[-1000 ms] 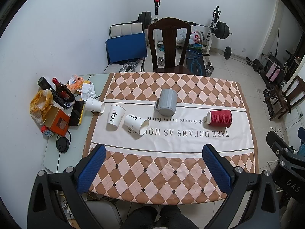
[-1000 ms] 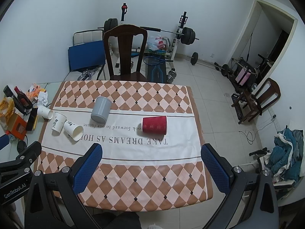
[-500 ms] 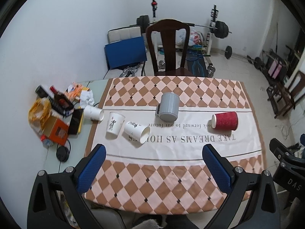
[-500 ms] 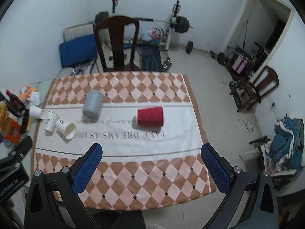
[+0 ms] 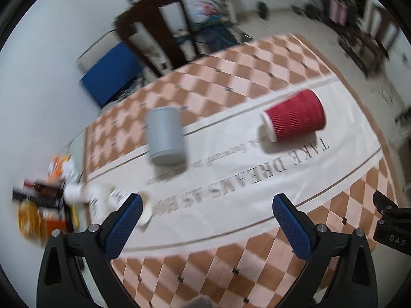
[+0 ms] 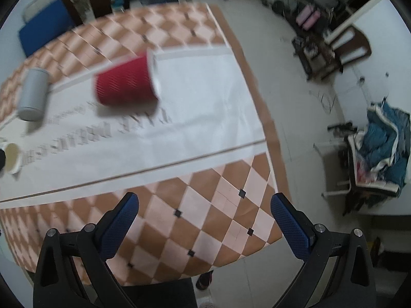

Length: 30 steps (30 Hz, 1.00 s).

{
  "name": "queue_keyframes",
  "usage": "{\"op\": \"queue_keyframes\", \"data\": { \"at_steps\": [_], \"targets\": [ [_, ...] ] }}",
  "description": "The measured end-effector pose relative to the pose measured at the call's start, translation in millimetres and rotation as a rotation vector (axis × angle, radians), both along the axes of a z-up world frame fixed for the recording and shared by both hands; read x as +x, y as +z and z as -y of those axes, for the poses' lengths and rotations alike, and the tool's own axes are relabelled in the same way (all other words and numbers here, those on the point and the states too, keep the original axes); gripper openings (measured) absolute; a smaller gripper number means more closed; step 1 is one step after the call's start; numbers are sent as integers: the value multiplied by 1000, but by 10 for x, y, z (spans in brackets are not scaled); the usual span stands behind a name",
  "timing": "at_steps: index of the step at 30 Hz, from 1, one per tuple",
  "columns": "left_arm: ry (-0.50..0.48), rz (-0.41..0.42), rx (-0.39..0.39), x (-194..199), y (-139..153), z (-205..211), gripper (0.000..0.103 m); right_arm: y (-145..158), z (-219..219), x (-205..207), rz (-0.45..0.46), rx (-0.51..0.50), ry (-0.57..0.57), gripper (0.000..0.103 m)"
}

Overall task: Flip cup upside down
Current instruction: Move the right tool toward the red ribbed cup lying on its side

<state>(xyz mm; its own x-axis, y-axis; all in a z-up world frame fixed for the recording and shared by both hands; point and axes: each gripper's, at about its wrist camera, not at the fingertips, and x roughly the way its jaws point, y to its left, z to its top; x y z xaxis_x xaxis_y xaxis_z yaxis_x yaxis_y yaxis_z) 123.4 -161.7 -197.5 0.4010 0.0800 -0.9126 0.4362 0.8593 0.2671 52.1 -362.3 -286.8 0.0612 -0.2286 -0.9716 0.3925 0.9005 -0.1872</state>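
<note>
A red ribbed paper cup (image 5: 295, 116) lies on its side on the white band of the tablecloth; it also shows in the right wrist view (image 6: 125, 79). A grey cup (image 5: 165, 136) stands mouth down to its left, also in the right wrist view (image 6: 33, 95). Several white paper cups (image 5: 102, 200) sit at the left end, one on its side. My left gripper (image 5: 206, 219) is open and empty above the near table edge. My right gripper (image 6: 204, 220) is open and empty over the near right corner, well short of the red cup.
The table (image 5: 231, 277) carries a checked brown and pink cloth. Bottles, a bag and boxes (image 5: 38, 205) crowd its left end. A dark wooden chair (image 5: 159, 30) stands at the far side. Gym gear, a chair and a pile of clothes (image 6: 385, 138) are on the floor to the right.
Both grippers have dropped closer to the table and tilted, so the cups look larger and blurred. The cups have not moved. Both grippers stay open.
</note>
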Motion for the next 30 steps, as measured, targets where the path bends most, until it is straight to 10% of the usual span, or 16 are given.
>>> {"op": "queue_keyframes", "data": {
  "at_steps": [15,22,30],
  "targets": [
    [-581,-80,157,293,-866,1389,91,-1247,869,247,-142,81,-26,93],
    [-704,-30,294,353,-1261,1629,90,-1390,1093,275,-152,89,-22,93],
    [-690,41,249,453,-1251,1704,72,-1481,1137,206,-159,80,-15,92]
  ]
}}
